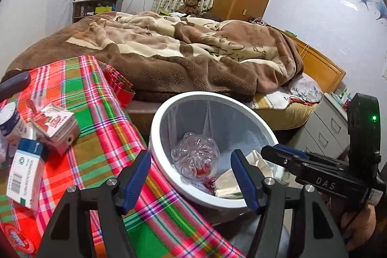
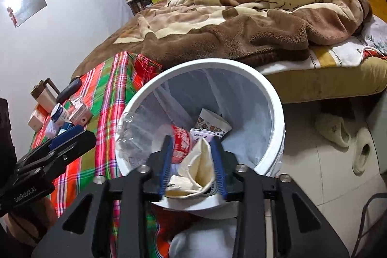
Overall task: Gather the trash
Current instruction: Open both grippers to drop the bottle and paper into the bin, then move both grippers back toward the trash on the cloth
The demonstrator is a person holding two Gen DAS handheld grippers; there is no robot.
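White trash bin [image 2: 273, 98] with clear liner, beside plaid-covered bench [image 1: 101, 113], in front of bed with brown blanket [image 1: 169, 50]. Inside bin: clear plastic bottle [image 1: 196, 158], red wrapper [image 2: 181, 144], printed cartons, crumpled cream paper [image 2: 198, 166]. Right tongs [image 2: 193, 166] over bin's near rim, jaws parted, cream paper between the blue pads; firm grip or loose, cannot tell. Left tongs [image 1: 191, 175] above bin's edge, jaws wide apart, holding nothing. On bench, left of bin: small red-and-white carton [image 1: 58, 129], blue-and-white box [image 1: 26, 171].
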